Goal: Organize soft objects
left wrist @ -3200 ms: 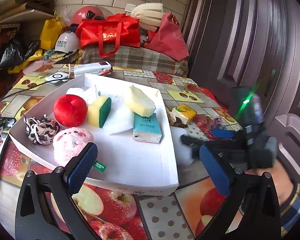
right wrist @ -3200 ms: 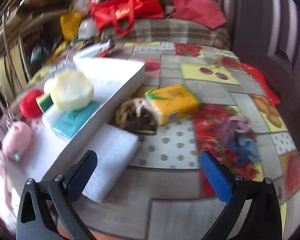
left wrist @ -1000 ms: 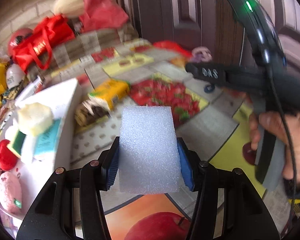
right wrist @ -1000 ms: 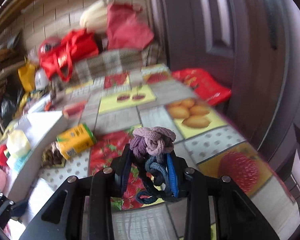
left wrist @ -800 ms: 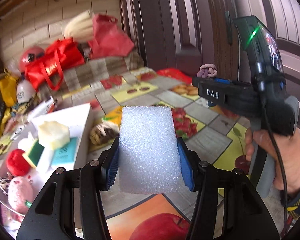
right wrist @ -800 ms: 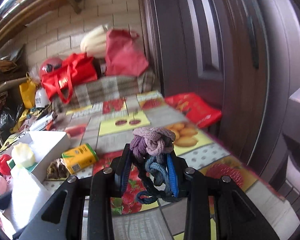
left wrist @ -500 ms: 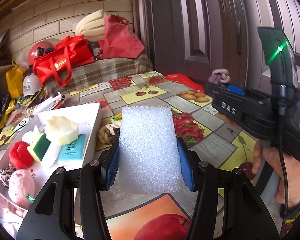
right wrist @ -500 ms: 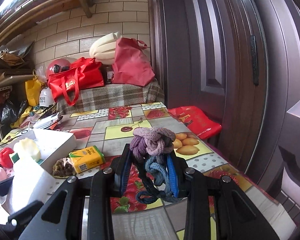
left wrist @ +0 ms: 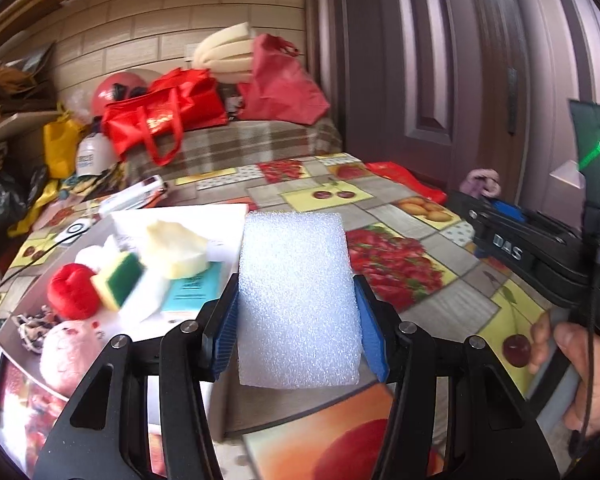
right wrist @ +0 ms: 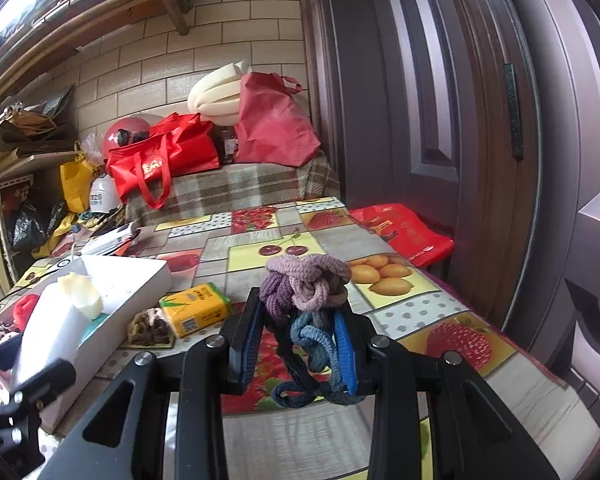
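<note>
The left gripper [left wrist: 298,312] clamps one white foam block [left wrist: 298,300], a rectangular slab with a fine, bubbly, open-cell surface, held upright above the table's near edge. The right gripper [right wrist: 300,336] pinches one tangled bundle of hair ties [right wrist: 306,292]: ribbed elastic loops, mauve and pale pink on top, grey-blue and navy hanging below, lifted clear of the table [right wrist: 416,300], whose cloth is a glossy patchwork of fruit prints.

A shallow white tray [left wrist: 228,216] sits toward the table's left edge. In it lie one red plush ball [left wrist: 72,296], one yellow-and-green scouring sponge [left wrist: 118,280], one pale yellow foam chunk [left wrist: 174,250] with cut facets, one teal tissue pack [left wrist: 192,292], one fuzzy pink plush [left wrist: 70,354] and one leopard-print scrunchie [left wrist: 32,326] near the tray's near-left corner.

On the cloth just beside the tray's right wall rest one brown braided hair-tie clump [right wrist: 148,328] and one yellow tissue pack [right wrist: 196,314], touching each other.
</note>
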